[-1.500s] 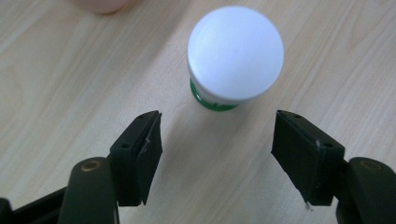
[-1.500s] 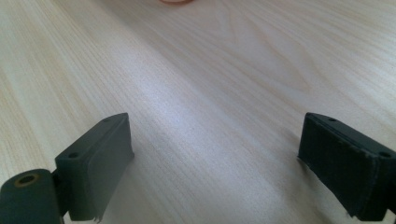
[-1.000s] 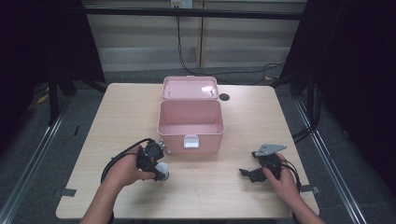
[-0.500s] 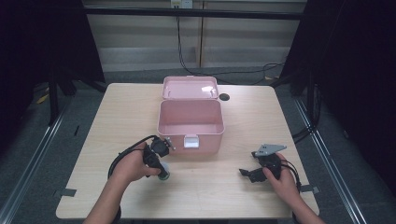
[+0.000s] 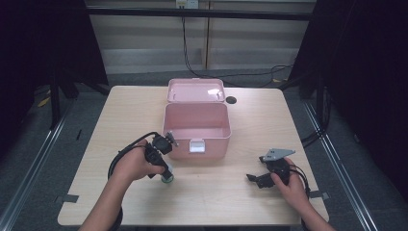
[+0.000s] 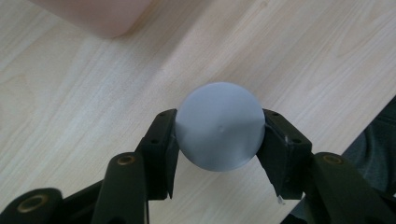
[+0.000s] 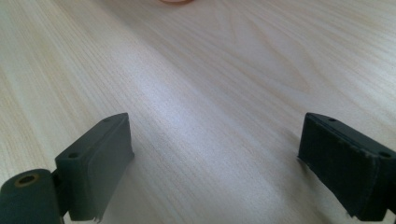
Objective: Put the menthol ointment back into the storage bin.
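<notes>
while ball's [image 6: 218, 126] underside hides | left tongs [image 6: 217, 140] pinch it | right tongs [image 7: 219, 168] spread

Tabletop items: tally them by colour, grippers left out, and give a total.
Pink: 1, the open box with its lid back.
Grey: 1, the ball clamped in the left claw.
Black: 1, a small round thing beside the lid; too small to identify.
Total: 3.
</notes>
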`<action>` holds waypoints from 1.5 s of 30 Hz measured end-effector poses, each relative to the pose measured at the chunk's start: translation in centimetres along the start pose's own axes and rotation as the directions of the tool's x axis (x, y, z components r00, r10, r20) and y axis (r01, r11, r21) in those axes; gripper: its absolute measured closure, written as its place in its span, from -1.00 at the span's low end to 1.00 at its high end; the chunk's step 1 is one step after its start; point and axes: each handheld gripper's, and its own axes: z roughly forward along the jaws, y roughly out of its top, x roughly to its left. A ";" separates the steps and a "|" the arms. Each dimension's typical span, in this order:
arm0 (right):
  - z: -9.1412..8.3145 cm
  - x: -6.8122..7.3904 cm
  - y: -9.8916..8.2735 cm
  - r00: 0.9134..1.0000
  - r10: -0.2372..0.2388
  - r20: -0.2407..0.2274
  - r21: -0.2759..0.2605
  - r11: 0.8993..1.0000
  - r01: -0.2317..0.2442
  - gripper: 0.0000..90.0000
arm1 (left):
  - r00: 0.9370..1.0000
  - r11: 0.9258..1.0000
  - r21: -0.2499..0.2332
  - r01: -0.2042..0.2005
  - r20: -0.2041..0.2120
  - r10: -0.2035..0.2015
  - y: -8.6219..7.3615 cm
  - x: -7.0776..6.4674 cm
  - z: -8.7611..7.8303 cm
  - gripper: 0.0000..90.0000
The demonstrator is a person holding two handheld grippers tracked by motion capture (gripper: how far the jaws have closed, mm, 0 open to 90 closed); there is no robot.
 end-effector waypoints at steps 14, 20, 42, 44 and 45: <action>0.0 0.0 0.0 1.000 -0.002 0.000 -0.001 1.000 0.002 -0.80 | 0.999 0.999 -0.014 0.045 0.017 -0.044 1.7 -0.1 -4.2 0.12; 0.0 0.0 0.0 1.000 -0.001 0.000 -0.001 1.000 0.001 -0.80 | 0.999 0.999 -0.017 0.050 0.014 -0.049 2.5 -0.1 -5.3 0.12; 0.0 0.0 0.0 1.000 -0.001 0.000 0.000 1.000 0.001 -0.80 | 0.997 0.998 -0.017 0.068 0.022 -0.068 5.7 0.3 -7.8 0.12; 0.0 0.0 0.0 1.000 -0.001 0.000 0.001 1.000 0.001 -0.80 | 0.997 0.997 -0.023 0.068 0.022 -0.068 5.9 0.4 -8.2 0.12; 0.0 0.0 0.0 1.000 -0.002 0.000 0.000 1.000 0.002 -0.80 | 0.997 0.997 -0.032 0.077 0.025 -0.076 6.1 0.5 -8.6 0.12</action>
